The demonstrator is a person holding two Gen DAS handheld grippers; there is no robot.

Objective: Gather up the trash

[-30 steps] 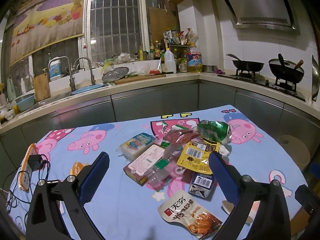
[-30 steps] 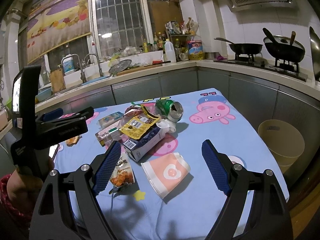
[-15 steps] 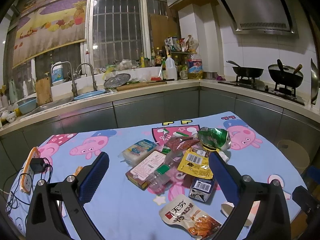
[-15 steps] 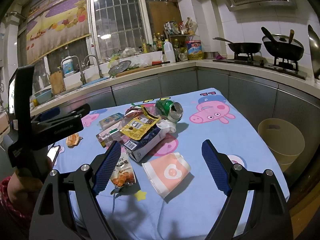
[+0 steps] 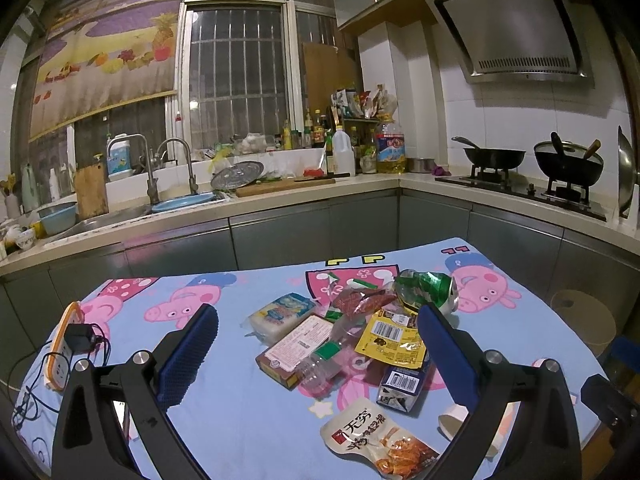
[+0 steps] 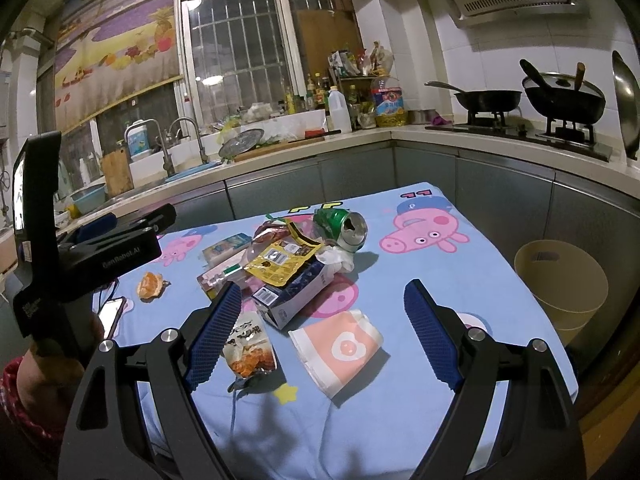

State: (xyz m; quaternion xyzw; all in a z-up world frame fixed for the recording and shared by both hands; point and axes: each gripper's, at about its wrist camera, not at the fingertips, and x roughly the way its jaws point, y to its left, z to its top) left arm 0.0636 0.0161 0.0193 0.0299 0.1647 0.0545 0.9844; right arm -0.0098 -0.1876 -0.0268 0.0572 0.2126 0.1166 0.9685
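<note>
A pile of trash lies on the blue Peppa Pig tablecloth [image 5: 240,420]: a crushed green can [image 5: 426,286], a yellow packet [image 5: 394,338], a clear plastic bottle [image 5: 324,360], a dark blue carton [image 5: 400,386], a snack pouch [image 5: 380,440] and a pink paper cup [image 6: 340,350]. My left gripper [image 5: 318,354] is open and empty, held above the pile. My right gripper [image 6: 322,328] is open and empty above the cup, which lies on its side. The beige bin [image 6: 560,284] stands beside the table at the right.
An orange peel [image 6: 150,285] and a phone [image 6: 112,314] lie at the table's left. A power strip with a charger [image 5: 64,344] sits at the left edge. Kitchen counters, a sink and a stove with pans run behind the table.
The left gripper has risen and tilted up a little, so the table sits lower in its view. The right gripper has hardly moved. Both stay open.
</note>
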